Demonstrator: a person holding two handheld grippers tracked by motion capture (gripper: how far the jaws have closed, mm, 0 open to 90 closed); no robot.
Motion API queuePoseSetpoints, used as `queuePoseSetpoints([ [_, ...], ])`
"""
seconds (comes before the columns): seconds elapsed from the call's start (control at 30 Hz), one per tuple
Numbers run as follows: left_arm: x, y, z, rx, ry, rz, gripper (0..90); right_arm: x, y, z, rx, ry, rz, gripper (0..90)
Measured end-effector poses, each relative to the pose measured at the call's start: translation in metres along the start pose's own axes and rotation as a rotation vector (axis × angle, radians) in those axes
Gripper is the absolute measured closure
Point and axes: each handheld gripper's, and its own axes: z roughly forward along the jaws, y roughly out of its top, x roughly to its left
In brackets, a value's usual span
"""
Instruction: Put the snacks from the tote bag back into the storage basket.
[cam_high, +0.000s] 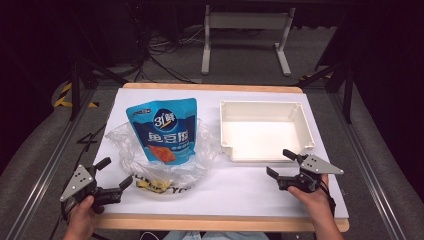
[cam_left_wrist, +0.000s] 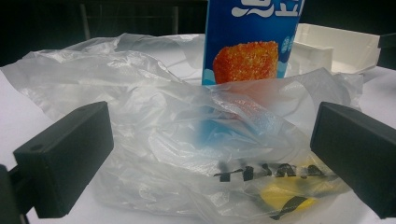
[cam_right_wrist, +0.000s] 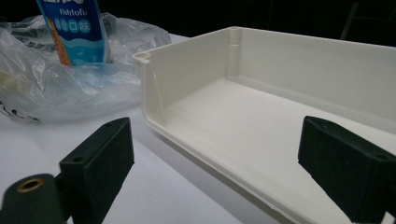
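High view puts the left gripper (cam_high: 114, 172) at the near-left edge of the bench (cam_high: 240, 192), held by the person's left hand (cam_high: 80, 217), its fingers spread wide and empty. The right gripper (cam_high: 281, 163) sits at the near-right, held by the right hand (cam_high: 312, 197), fingers likewise apart with nothing between them.

Left gripper view shows its two black fingers (cam_left_wrist: 65, 156) standing wide, and just ahead of them, spanning the gap, a crumpled clear plastic bag (cam_left_wrist: 154, 140) with black lettering and a yellow patch near its closest edge. I cannot tell whether the fingertips touch the film. Beyond that, rising upright out of the bag, stands a blue snack pouch (cam_left_wrist: 252, 42) printed with an orange fried cube; in the high view the pouch (cam_high: 164, 129) sits inside the bag (cam_high: 200, 165), ahead and a little right of the left fingers.

Right gripper view shows its fingers (cam_right_wrist: 100, 161) open on bare white bench surface, with the near rim of a shallow white tray (cam_right_wrist: 299, 121) lying just ahead between them, not touched. The tray (cam_high: 227, 150) is empty. Farther off to the left of these fingers, the bag (cam_right_wrist: 56, 88) and pouch (cam_right_wrist: 77, 30) lie beside the tray's corner.
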Motion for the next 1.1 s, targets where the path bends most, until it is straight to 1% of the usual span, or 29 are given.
queuePoseSetpoints([
  [0.03,0.0,0.0,0.0,0.0,0.0,0.0,0.2,0.001,0.001,-0.001,0.008,-0.005,-0.008,11.1],
  [0.17,0.0,0.0,0.0,-0.004,0.001,0.0,0.2,0.003,0.006,-0.003,0.007,-0.007,-0.023,11.2],
  [0.27,-0.001,0.0,0.001,-0.008,0.003,-0.002,0.2,0.003,0.009,-0.005,-0.003,0.003,-0.023,12.6],
  [0.33,-0.001,0.0,0.0,-0.002,0.001,-0.001,0.2,0.003,0.01,-0.006,-0.006,-0.007,-0.037,14.6],
  [0.4,-0.001,0.0,0.0,0.003,0.003,0.001,0.2,0.002,0.011,-0.006,-0.018,0.001,-0.051,16.2],
  [0.47,0.0,0.0,0.0,0.003,0.004,0.001,0.2,0.003,0.015,-0.007,-0.006,-0.012,-0.064,17.4],
  [0.53,0.0,0.0,0.0,-0.001,0.005,-0.003,0.2,0.004,0.017,-0.007,-0.008,-0.018,-0.069,18.6],
  [0.57,0.0,0.0,0.0,0.005,0.008,-0.005,0.2,0.004,0.02,-0.008,0.01,-0.03,-0.073,21.5],
  [0.6,0.0,-0.001,0.001,-0.004,0.009,-0.008,0.2,0.004,0.023,-0.008,0.036,-0.051,-0.09,21.4],
  [0.63,0.0,-0.001,0.001,0.001,0.01,-0.007,0.2,0.003,0.025,-0.008,0.036,-0.054,-0.095,21.9],
  [0.67,-0.001,-0.001,0.001,-0.003,0.013,-0.006,0.2,0.003,0.028,-0.009,0.025,-0.047,-0.092,22.2],
  [0.77,0.0,-0.001,0.001,-0.003,0.016,-0.008,0.2,0.003,0.037,-0.011,0.022,-0.015,-0.077,22.0],
  [0.87,0.0,-0.001,0.001,0.02,0.019,-0.004,0.2,0.008,0.047,-0.012,0.061,-0.001,-0.07,25.1],
  [0.9,0.0,-0.001,0.001,0.021,0.02,-0.004,0.2,0.01,0.051,-0.012,0.071,0.017,-0.066,25.0],
  [0.97,0.0,-0.001,0.001,0.018,0.023,-0.003,0.2,0.014,0.059,-0.013,0.054,0.034,-0.053,24.4],
  [1.03,0.0,-0.001,0.001,0.019,0.025,-0.003,0.2,0.016,0.066,-0.013,0.035,0.069,-0.03,23.8],
  [1.1,0.0,-0.001,0.001,0.02,0.025,-0.003,0.2,0.018,0.075,-0.014,0.022,0.06,-0.045,18.7],
])
